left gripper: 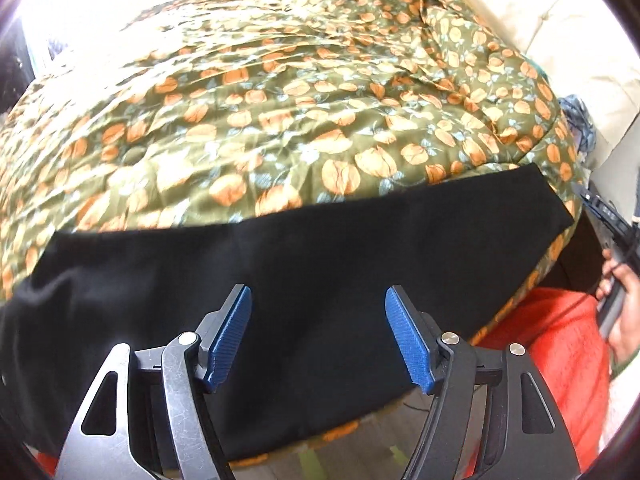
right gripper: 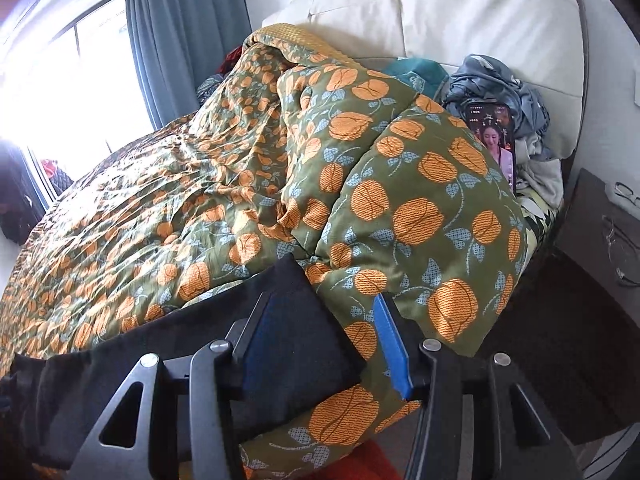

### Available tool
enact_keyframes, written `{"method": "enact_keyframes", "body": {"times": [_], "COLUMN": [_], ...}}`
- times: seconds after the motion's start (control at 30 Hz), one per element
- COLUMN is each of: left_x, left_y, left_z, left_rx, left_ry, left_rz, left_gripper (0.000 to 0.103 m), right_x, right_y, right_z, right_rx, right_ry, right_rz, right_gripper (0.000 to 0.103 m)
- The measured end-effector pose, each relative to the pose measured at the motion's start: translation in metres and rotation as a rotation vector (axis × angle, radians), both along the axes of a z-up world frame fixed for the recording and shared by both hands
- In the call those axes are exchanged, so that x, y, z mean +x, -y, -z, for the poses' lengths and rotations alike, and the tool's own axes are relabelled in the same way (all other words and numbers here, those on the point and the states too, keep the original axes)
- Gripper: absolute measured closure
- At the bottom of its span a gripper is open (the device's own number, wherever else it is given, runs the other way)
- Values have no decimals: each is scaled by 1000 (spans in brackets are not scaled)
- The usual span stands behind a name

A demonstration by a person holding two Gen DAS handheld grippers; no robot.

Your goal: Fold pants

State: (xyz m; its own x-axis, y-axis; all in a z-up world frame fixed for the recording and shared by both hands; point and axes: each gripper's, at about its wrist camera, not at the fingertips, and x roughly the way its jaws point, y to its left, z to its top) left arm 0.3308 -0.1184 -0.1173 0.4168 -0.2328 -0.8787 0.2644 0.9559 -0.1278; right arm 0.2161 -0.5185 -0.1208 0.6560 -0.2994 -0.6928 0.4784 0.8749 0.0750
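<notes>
while the black pants (left gripper: 280, 264) lie stretched in a long band across the near edge of the bed, on top of the green quilt with orange flowers (left gripper: 280, 112), both grippers sit just above them with nothing pinched. the left gripper (left gripper: 318, 336) has its jaws spread wide, blue pads (left gripper: 232, 340) well apart, and the black cloth shows flat in the gap between them, not clamped by either pad as far as i can see. over on the right wrist view, the right gripper (right gripper: 320, 340) is about half open, and the squared-off end of the pants (right gripper: 304, 328) lies between its fingers; the left pad sits right at the fabric but i can't tell if it touches, and the bright blue right pad (right gripper: 390, 350) stands clear over the quilt. so no squeeze on the cloth there either. from the left camera you can catch the right gripper (left gripper: 604, 220) off at the right edge with a hand (left gripper: 622, 300) wrapped around its handle, and something orange-red (left gripper: 552, 344) down below the bed edge. at the head end there's a cream padded headboard (right gripper: 460, 12), a heap of blue-grey clothes (right gripper: 496, 80) and a phone (right gripper: 494, 136) with its screen lit, propped against the quilt. blue-grey curtain (right gripper: 184, 28) by the bright window.
</notes>
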Motion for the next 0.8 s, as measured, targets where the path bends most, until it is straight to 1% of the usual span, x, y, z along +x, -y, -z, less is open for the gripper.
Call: {"method": "enact_keyframes", "body": {"times": [0.1, 0.2, 0.3, 0.33, 0.37, 0.43, 0.5, 0.6, 0.67, 0.73, 0.8], "left_x": [34, 45, 21, 9, -4, -26, -41, -51, -51, -48, -46], "left_y": [35, 64, 79, 83, 85, 89, 93, 101, 101, 97, 95], "left_z": [16, 41, 66, 69, 70, 70, 69, 69, 69, 69, 68], "left_rx": [21, 70, 110, 117, 128, 142, 147, 166, 164, 139, 123], "left_ry": [-34, -63, -94, -80, -60, -42, -38, -29, -31, -43, -49], "left_rz": [14, 49, 95, 108, 125, 164, 191, 228, 230, 217, 205], "left_gripper": [31, 31, 31, 28, 22, 18, 17, 15, 14, 14, 14], "right_x": [-2, -5, -9, -10, -10, -11, -8, -7, -14, -27, -39], "right_y": [1, 6, 14, 17, 20, 26, 35, 52, 67, 82, 95], "right_z": [2, 3, 4, 6, 7, 11, 19, 35, 37, 35, 34], "right_rx": [-1, 21, 54, 69, 85, 127, 195, 349, 446, 522, 600], "right_ry": [-2, 3, 9, 10, 9, 5, -11, -16, 29, 74, 98], "right_rz": [1, 17, 32, 36, 40, 48, 52, 46, 48, 73, 98], "right_gripper": [52, 52, 52, 52, 52, 52, 52, 52, 52, 52, 52]}}
